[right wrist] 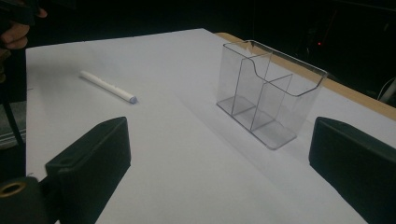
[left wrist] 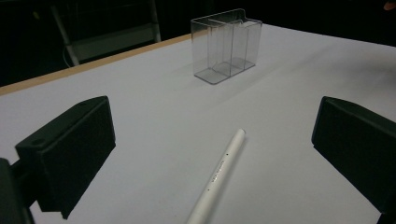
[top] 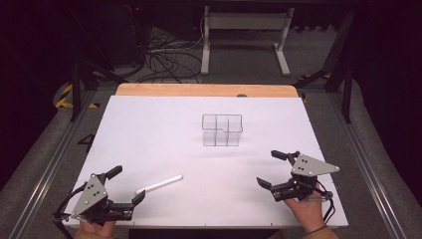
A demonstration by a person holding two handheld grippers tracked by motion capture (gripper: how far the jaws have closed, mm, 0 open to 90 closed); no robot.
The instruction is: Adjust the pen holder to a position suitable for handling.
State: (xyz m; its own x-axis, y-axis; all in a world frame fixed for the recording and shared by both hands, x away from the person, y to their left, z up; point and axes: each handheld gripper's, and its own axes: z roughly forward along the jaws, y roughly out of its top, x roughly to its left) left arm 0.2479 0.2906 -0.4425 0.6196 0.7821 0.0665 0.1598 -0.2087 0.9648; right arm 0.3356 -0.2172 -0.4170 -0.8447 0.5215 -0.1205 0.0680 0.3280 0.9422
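Note:
A white pen lies flat on the white table sheet, toward the front left. My left gripper is open just left of the pen's near end; in the left gripper view the pen runs up between the two spread jaws. A clear plastic organiser with several compartments stands upright and empty near the table's middle. My right gripper is open at the front right, empty, pointing toward the organiser. The pen lies far left in the right gripper view.
The table's wooden back edge runs behind the sheet. Beyond it, a white desk frame and loose cables sit on the floor. Metal rails flank both table sides.

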